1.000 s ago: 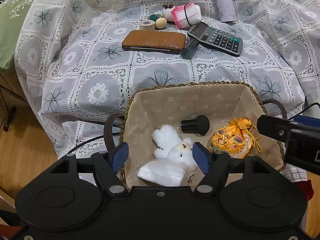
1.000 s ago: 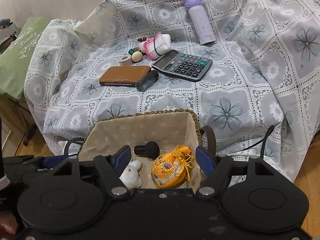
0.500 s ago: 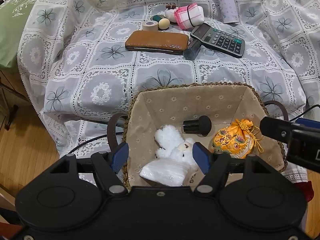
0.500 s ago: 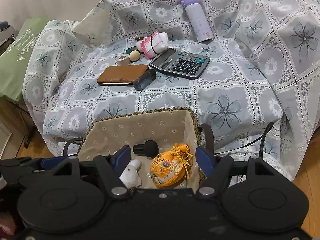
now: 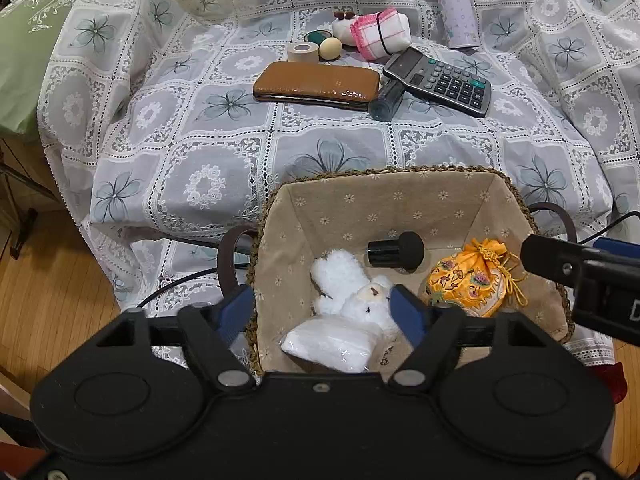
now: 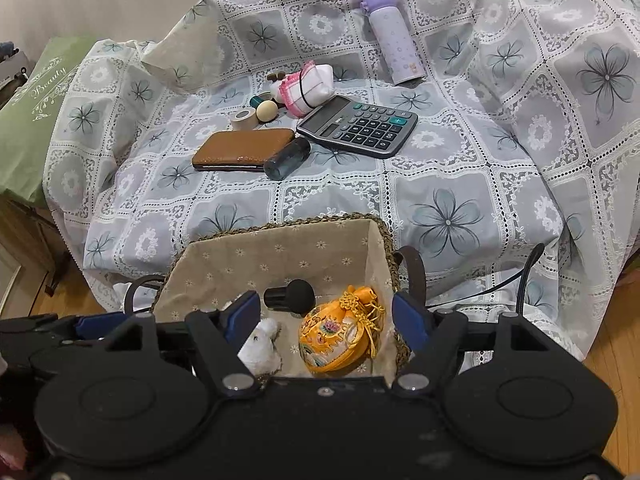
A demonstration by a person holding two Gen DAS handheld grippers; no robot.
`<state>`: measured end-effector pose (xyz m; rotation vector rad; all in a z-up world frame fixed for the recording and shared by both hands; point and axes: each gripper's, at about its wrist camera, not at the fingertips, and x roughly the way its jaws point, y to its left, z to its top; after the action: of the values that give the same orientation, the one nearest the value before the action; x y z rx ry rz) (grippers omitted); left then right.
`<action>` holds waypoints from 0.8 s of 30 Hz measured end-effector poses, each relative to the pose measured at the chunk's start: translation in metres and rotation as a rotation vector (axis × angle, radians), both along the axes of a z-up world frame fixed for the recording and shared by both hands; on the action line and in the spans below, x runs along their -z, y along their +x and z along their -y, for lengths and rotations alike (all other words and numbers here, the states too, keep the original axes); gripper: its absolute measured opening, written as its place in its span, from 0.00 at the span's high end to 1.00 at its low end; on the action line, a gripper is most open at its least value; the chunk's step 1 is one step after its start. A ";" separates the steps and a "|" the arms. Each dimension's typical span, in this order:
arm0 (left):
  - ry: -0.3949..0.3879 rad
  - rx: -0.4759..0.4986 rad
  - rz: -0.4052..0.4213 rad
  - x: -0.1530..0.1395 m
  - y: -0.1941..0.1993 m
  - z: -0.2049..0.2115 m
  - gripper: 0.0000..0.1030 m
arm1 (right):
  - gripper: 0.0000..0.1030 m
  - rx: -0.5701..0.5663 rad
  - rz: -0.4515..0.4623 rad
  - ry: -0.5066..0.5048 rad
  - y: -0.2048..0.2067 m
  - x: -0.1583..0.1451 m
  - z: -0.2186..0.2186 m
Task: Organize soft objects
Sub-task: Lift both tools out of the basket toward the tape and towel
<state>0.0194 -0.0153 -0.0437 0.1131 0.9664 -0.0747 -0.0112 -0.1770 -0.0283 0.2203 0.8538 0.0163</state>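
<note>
A woven, cloth-lined basket (image 5: 384, 196) (image 6: 280, 248) stands at the near edge of the covered table. In it lie a white plush toy (image 5: 352, 288) (image 6: 260, 350), a white plastic-wrapped packet (image 5: 332, 346), an orange embroidered pouch (image 5: 470, 280) (image 6: 340, 336) and a black foam-tipped microphone (image 5: 396, 250) (image 6: 292, 296). My left gripper (image 5: 324, 312) is open and empty above the basket's near left side. My right gripper (image 6: 326, 316) is open and empty above its near right side. A pink-and-white cloth bundle (image 5: 378, 32) (image 6: 310, 86) lies far back on the table.
On the lace tablecloth lie a brown wallet (image 5: 316, 84), a calculator (image 5: 438, 80), a dark small bottle (image 5: 386, 98), a tape roll (image 5: 302, 52), a cream ball (image 5: 330, 47) and a lilac flask (image 5: 454, 4). A green cushion (image 5: 32, 40) sits left. Cables hang near the basket.
Both grippers have shifted slightly forward, toward the table, so the table items sit a little nearer in view. The jaws stay open and the basket's contents have not moved.
</note>
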 end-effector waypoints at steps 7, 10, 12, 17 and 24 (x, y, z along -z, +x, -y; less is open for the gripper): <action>0.006 0.000 0.009 -0.001 -0.001 0.001 0.24 | 0.25 0.000 0.000 -0.003 0.000 -0.001 0.000; 0.005 -0.001 0.007 -0.001 -0.001 0.001 0.24 | 0.24 0.001 0.003 -0.006 0.000 -0.002 0.001; 0.007 -0.002 0.006 -0.001 -0.001 0.001 0.24 | 0.23 0.002 0.004 -0.007 0.000 -0.002 0.001; 0.005 -0.007 0.005 -0.001 0.000 0.000 0.24 | 0.20 0.004 0.009 -0.014 0.000 -0.003 0.000; -0.001 0.001 0.029 -0.003 -0.001 -0.001 0.24 | 0.15 -0.005 0.032 -0.026 0.001 -0.003 -0.002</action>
<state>0.0179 -0.0142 -0.0406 0.1129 0.9369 -0.0741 -0.0103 -0.1753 -0.0248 0.1927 0.8221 0.0138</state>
